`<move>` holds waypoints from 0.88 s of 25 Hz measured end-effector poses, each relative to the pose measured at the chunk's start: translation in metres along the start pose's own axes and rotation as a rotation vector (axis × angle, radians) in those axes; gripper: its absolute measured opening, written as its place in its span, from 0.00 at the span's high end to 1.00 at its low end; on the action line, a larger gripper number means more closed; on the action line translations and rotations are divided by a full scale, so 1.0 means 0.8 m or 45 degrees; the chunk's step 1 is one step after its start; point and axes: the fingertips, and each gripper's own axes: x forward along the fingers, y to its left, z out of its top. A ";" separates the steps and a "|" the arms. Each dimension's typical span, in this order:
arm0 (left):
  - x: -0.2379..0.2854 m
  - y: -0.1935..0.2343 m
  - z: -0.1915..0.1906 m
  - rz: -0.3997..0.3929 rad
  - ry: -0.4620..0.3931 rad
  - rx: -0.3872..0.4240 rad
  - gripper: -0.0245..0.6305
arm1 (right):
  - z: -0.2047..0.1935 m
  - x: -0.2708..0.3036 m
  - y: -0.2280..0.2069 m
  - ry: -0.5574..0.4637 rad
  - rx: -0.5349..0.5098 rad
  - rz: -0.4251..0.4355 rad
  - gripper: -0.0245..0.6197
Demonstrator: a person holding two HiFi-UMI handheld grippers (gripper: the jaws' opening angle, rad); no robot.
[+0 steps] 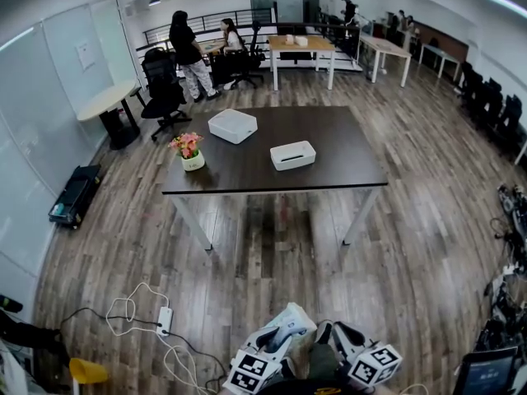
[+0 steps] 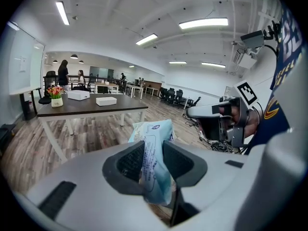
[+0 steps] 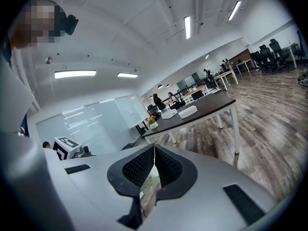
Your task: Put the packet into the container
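Note:
A pale blue packet (image 2: 152, 137) with printed text stands upright between the jaws of my left gripper (image 2: 153, 153), which is shut on it. In the head view that left gripper (image 1: 285, 329) is low at the bottom edge with the packet (image 1: 295, 313) at its tip, far from the dark table (image 1: 247, 167). On the table lie a white lidded box (image 1: 233, 125) and a white container (image 1: 292, 155) with a slot in its top. Beside the left one, my right gripper (image 1: 334, 331) is shut with nothing in it; its pads meet in the right gripper view (image 3: 154, 165).
A flower pot (image 1: 189, 150) stands on the table's left part. A power strip with white cables (image 1: 164, 320) lies on the wood floor to my left. Office chairs (image 1: 163, 93), other desks and people are beyond the table; glass walls run along the left.

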 end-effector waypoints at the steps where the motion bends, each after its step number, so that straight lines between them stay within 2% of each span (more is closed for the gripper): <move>1: 0.004 0.005 0.000 0.002 0.013 -0.005 0.78 | 0.002 0.009 -0.002 0.002 0.011 0.009 0.95; 7: 0.030 0.047 0.027 0.075 0.007 -0.007 0.78 | 0.027 0.068 -0.022 0.036 0.000 0.080 0.95; 13: 0.078 0.093 0.084 0.163 -0.030 -0.025 0.78 | 0.079 0.128 -0.060 0.056 0.001 0.152 0.95; 22: 0.172 0.110 0.156 0.197 -0.016 -0.020 0.78 | 0.148 0.187 -0.126 0.097 -0.038 0.236 0.95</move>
